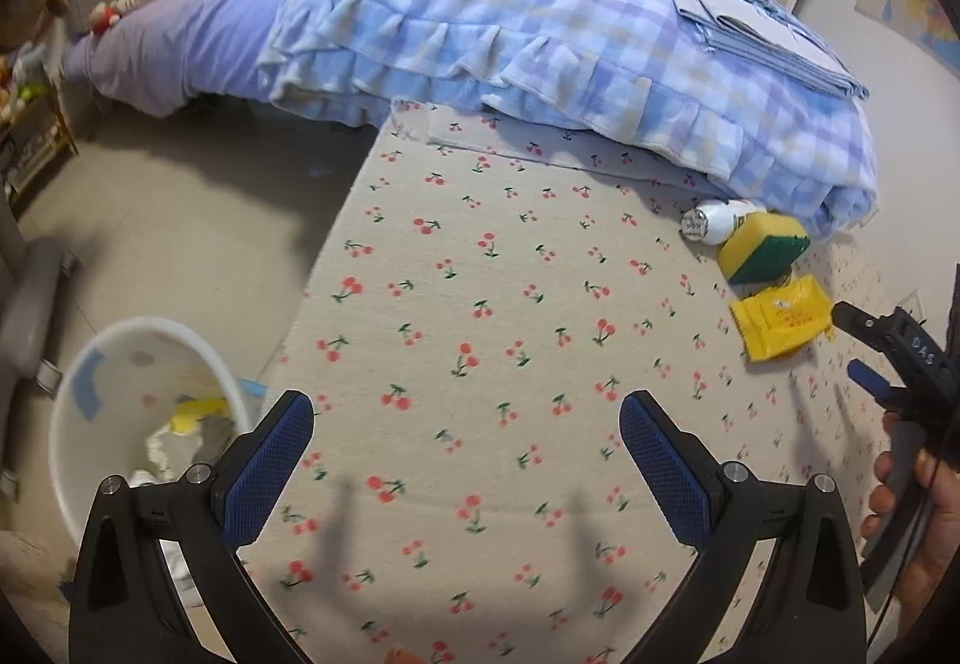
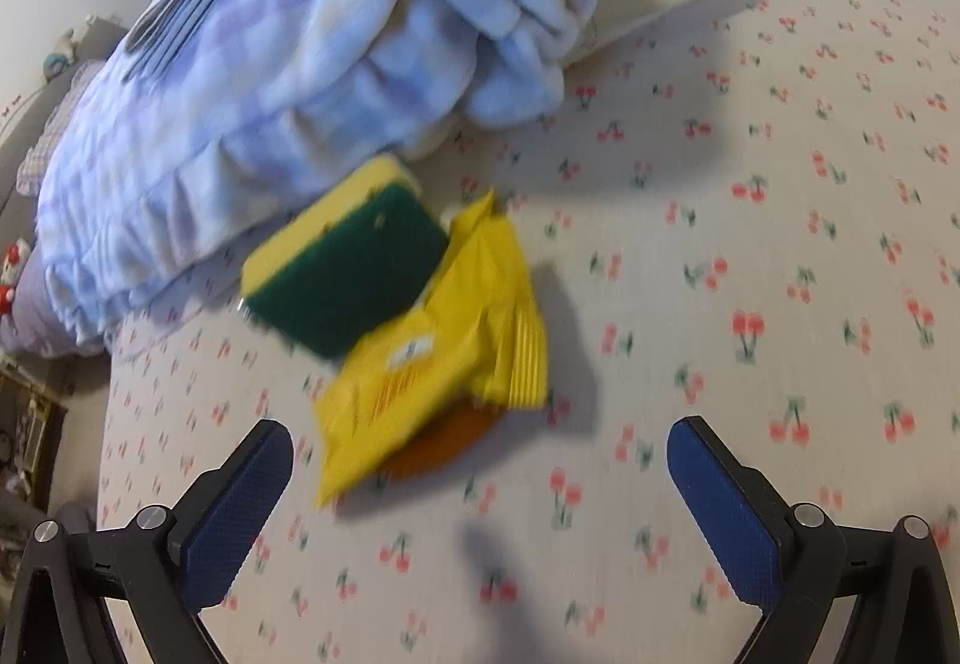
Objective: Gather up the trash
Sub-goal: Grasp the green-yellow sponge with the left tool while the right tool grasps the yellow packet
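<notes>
Left tool [image 1: 467,460] spread, empty, over cherry-print bed [image 1: 480,304]. Right tool [image 2: 480,490] spread, empty, near yellow wrapper [image 2: 432,358] touching sponge [image 2: 348,268].

Cherry-print bed sheet [image 1: 480,304] carries blanket [image 1: 540,33], sponge [image 1: 759,247], yellow wrapper [image 1: 780,325], bottle [image 1: 711,221].

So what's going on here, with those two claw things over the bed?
A person is clearing trash off the bed with a hand-held gripper in each hand. Both the left gripper and the right gripper are open and empty. The right one faces a yellow wrapper and a sponge beside the blanket. A white bin on the floor already holds some trash.
</notes>
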